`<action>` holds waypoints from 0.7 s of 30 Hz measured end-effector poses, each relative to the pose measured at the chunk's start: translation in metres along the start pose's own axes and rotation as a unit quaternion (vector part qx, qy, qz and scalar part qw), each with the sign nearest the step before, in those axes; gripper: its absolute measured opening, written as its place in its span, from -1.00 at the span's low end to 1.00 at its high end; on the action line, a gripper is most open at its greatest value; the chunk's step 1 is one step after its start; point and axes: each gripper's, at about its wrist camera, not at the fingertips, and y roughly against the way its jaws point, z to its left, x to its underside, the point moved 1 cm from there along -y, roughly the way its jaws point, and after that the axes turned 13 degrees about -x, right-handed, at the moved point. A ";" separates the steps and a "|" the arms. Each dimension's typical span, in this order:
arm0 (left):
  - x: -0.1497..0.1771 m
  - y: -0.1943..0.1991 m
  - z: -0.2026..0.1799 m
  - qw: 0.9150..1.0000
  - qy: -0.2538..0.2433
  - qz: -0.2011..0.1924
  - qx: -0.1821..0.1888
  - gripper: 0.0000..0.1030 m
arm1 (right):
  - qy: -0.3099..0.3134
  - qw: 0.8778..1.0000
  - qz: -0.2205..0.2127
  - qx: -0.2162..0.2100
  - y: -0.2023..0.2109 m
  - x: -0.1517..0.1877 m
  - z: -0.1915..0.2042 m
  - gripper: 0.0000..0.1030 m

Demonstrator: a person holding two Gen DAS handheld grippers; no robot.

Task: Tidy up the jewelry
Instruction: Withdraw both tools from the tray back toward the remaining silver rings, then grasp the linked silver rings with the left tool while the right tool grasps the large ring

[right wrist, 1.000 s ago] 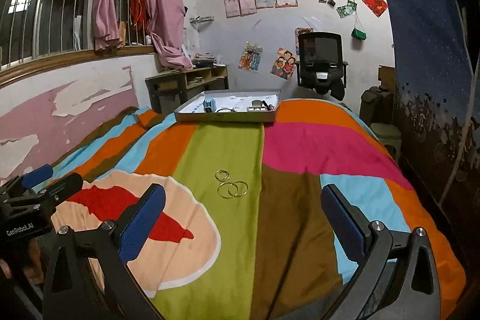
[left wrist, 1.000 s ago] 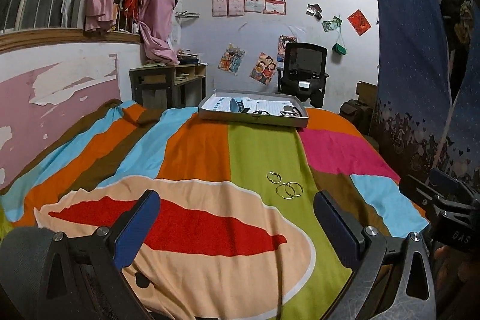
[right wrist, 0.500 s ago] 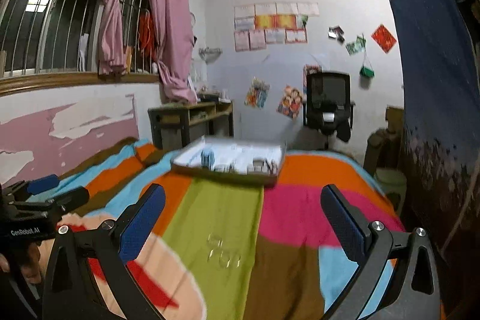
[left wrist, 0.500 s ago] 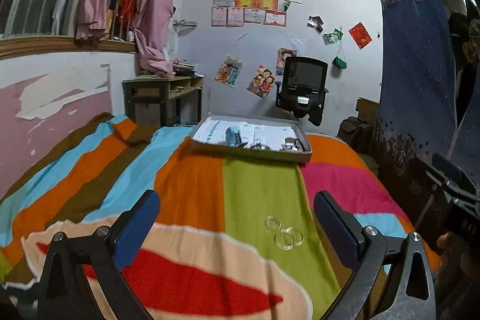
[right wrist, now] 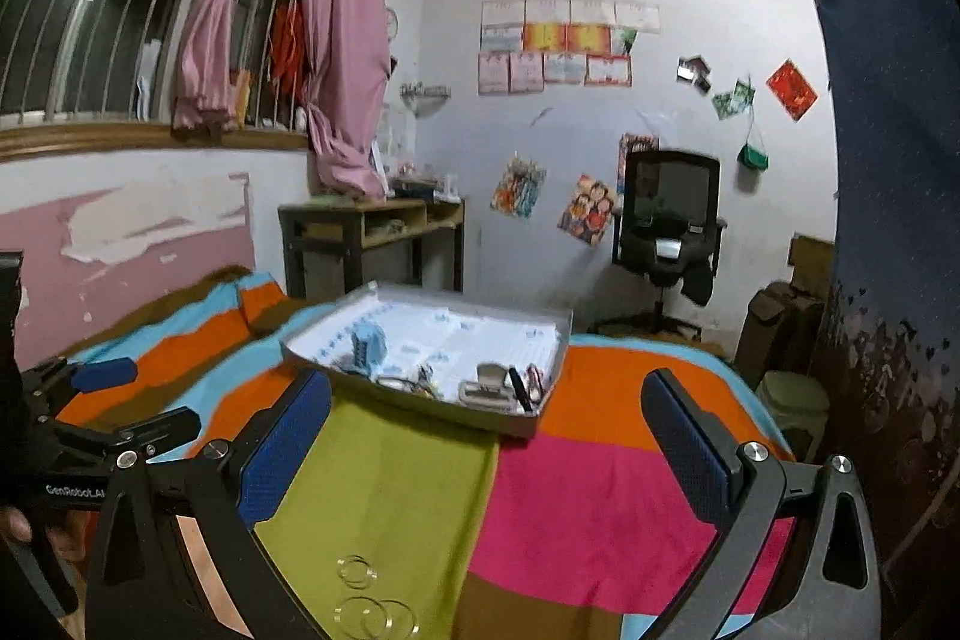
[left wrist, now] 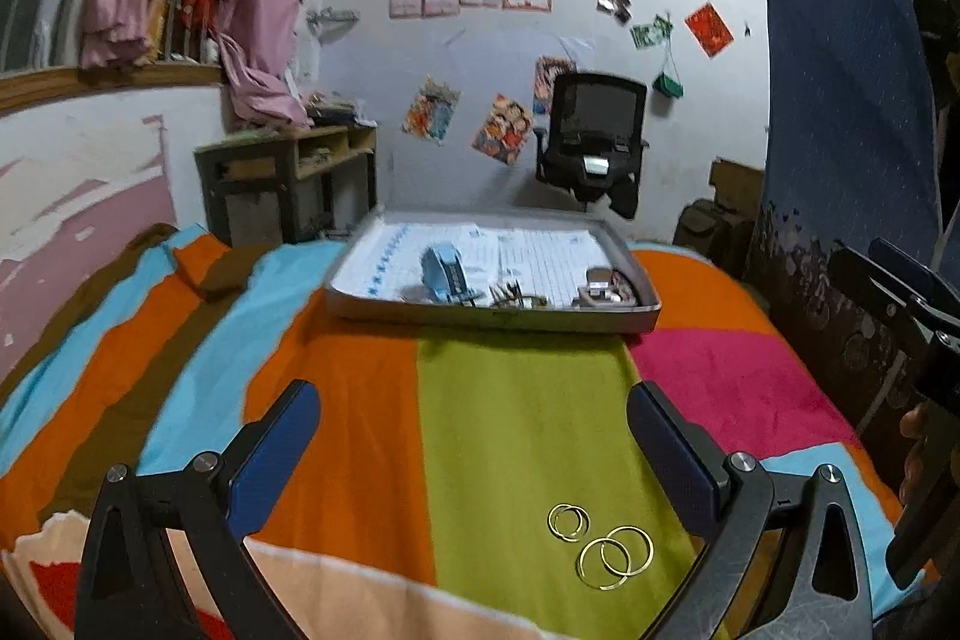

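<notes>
Three gold rings [left wrist: 602, 546] lie together on the green stripe of the bedspread, seen again low in the right wrist view as blurred rings [right wrist: 366, 598]. My left gripper [left wrist: 474, 451] is open above the bed, with the rings just inside its right finger. My right gripper [right wrist: 489, 439] is also open and empty, with the rings below its left finger. A grey tray [left wrist: 636, 316] farther up the bed holds a light blue holder [left wrist: 444, 274], clips and other small pieces. The same tray [right wrist: 540, 415] sits ahead of the right gripper.
The striped bedspread [left wrist: 360, 388] covers the bed. A wooden desk [left wrist: 288, 184] stands at the far left wall and a black office chair [left wrist: 591, 136] behind the tray. A blue curtain [left wrist: 840, 130] hangs on the right.
Both grippers have moved forward up the bed toward the tray. The rings now sit lower in both views and the tray looks larger. Both grippers stayed open.
</notes>
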 end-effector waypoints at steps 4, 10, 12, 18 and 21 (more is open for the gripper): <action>0.009 -0.039 -0.011 0.999 -0.014 0.031 0.021 1.00 | -0.003 0.999 0.036 -0.011 -0.029 0.020 -0.013 0.98; 0.035 -0.076 -0.022 0.993 -0.039 0.087 0.065 0.99 | -0.007 0.992 0.107 -0.058 -0.062 0.063 -0.024 0.97; 0.045 -0.085 -0.023 0.989 -0.045 0.111 0.084 0.90 | -0.002 0.986 0.141 -0.085 -0.073 0.079 -0.021 0.88; 0.058 -0.107 -0.036 0.974 -0.065 0.157 0.147 0.30 | -0.002 0.962 0.228 -0.153 -0.105 0.120 -0.012 0.17; 0.067 -0.113 -0.044 0.964 -0.082 0.180 0.177 0.01 | -0.004 0.946 0.267 -0.182 -0.115 0.135 -0.003 -0.07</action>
